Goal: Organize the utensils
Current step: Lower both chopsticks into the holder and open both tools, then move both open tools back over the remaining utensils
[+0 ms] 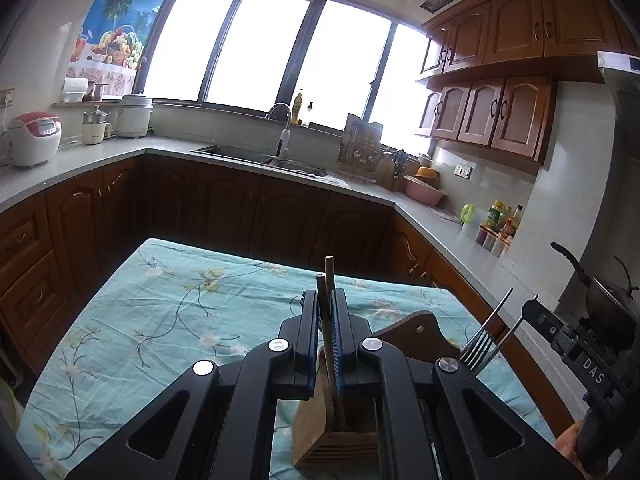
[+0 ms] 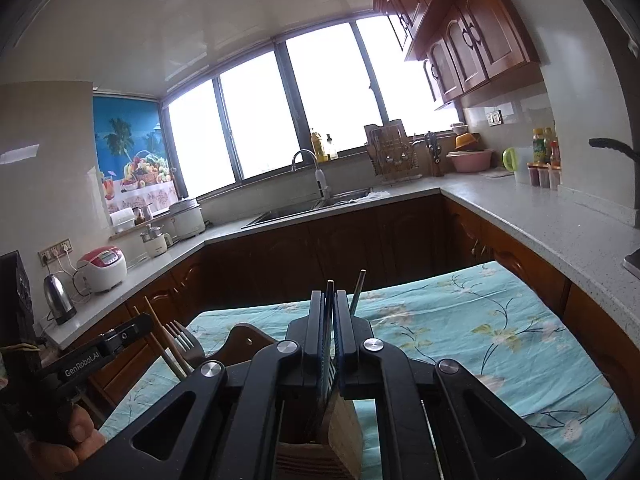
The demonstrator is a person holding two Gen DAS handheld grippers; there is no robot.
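A wooden utensil holder (image 1: pixel 320 428) stands on the table with the blue flowered cloth (image 1: pixel 160 320). My left gripper (image 1: pixel 325 300) is shut on two brown chopsticks (image 1: pixel 330 280) whose lower ends reach down into the holder. My right gripper (image 2: pixel 329 300) is shut on thin dark utensil handles (image 2: pixel 329 292) above the same holder (image 2: pixel 344 420); another thin handle (image 2: pixel 357 292) stands just right of it. Forks (image 1: pixel 480 344) stick up from the holder at the right of the left wrist view; a fork (image 2: pixel 182 338) and the chopsticks (image 2: pixel 160 336) show at left in the right wrist view.
A brown wooden cutting board (image 1: pixel 416 330) lies on the cloth behind the holder. Kitchen counters (image 1: pixel 100 160) ring the table, with a sink (image 1: pixel 256 156), rice cookers (image 1: pixel 34 140), a kettle (image 2: pixel 58 300), condiment bottles (image 1: pixel 500 220) and a wok (image 1: pixel 608 292) at the right.
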